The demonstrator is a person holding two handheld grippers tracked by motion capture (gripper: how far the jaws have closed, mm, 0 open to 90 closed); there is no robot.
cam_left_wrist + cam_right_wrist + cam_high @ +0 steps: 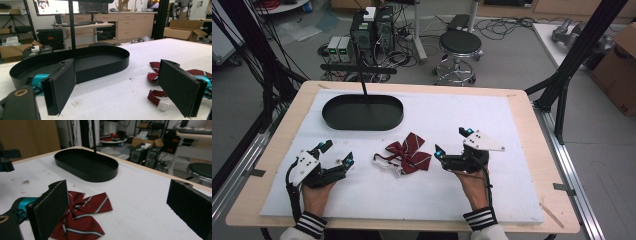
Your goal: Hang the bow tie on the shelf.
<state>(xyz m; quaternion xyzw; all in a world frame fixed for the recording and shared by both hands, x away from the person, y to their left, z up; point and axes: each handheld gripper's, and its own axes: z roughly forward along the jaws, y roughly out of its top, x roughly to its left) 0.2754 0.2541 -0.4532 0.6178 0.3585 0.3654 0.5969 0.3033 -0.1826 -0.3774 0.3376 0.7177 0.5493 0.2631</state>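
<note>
A dark red bow tie (408, 155) with white stripes and a white-clipped strap lies flat on the white mat between my two grippers. My left gripper (337, 153) rests on the mat to the bow tie's left, jaws wide apart and empty. My right gripper (453, 142) rests to its right, also open and empty. In the left gripper view the bow tie (156, 75) peeks out beside the right-hand jaw. The right gripper view has the bow tie (82, 216) just past the left-hand jaw. A black oval tray (362, 122) sits empty at the back left.
A thin black pole (361, 75) rises from behind the tray. The white mat (492, 200) covers most of the wooden table (532, 130). Beyond the far edge stand a black stool (459, 47) and computer boxes with cables (372, 30).
</note>
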